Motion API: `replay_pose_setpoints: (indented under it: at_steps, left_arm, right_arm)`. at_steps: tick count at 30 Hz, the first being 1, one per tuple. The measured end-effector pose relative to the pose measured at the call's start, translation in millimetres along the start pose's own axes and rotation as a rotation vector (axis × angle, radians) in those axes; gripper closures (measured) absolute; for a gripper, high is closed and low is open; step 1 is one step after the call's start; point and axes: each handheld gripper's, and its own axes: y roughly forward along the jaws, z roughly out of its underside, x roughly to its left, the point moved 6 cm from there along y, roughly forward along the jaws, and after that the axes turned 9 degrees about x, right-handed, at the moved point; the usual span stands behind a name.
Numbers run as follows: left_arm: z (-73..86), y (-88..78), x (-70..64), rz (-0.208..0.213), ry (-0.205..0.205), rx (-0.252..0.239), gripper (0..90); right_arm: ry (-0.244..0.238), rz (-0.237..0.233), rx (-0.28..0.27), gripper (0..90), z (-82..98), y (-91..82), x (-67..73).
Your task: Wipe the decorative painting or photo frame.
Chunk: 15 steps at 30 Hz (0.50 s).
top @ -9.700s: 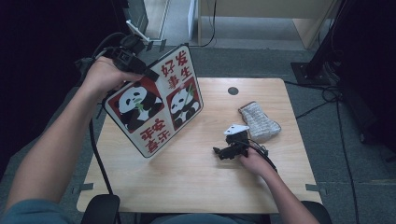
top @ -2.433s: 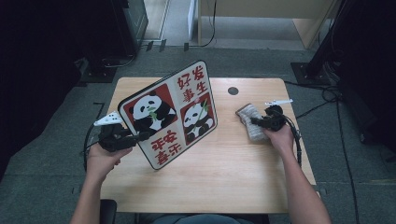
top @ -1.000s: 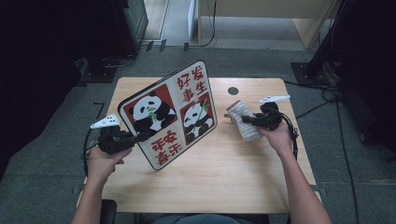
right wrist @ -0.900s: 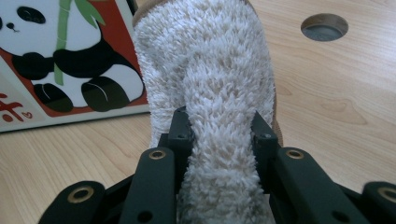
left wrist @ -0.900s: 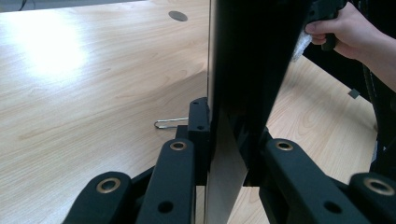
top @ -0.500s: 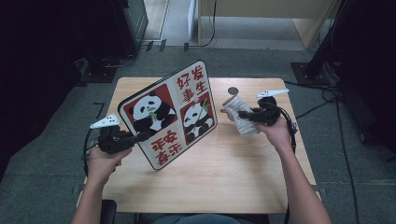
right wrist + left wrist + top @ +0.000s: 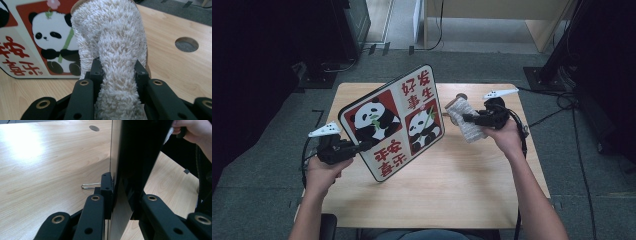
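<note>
High view: the left gripper is clamping the lower left edge of a panda board, holding it tilted above the wooden table. The board is showing two red panels, each with a panda holding green bamboo. Red Chinese writing is running beside the panels: 好事发生 at the upper right and 平安喜乐 at the lower edge.

The right gripper is pinching a fluffy beige cloth, holding it raised above the table just beside the board's right edge. Whether cloth and board are touching cannot be told.

Left gripper view: both jaws are pressing flat against the two faces of the thin board, which is standing edge-on between them. A metal wire loop is lying on the table behind the jaws.

Right gripper view: the jaws are squeezing the cloth at its middle, bunching the pile. A round hole is showing in the tabletop behind it.
</note>
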Motion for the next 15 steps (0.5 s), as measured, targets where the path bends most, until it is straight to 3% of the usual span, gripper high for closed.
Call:
replay_pose_setpoints:
  at_steps: [11, 15]
  left_arm:
    - [-0.2, -0.1, -1.2, -0.004, 0.002, 0.005, 80.2]
    - [-0.5, 0.0, -1.4, -0.008, 0.003, 0.007, 80.3]
  right_arm:
    - [-0.076, 0.01, -0.012, 69.7, -30.7, -12.6, 18.6]
    - [-0.096, -0.019, -0.03, 69.7, -48.3, -16.6, 28.8]
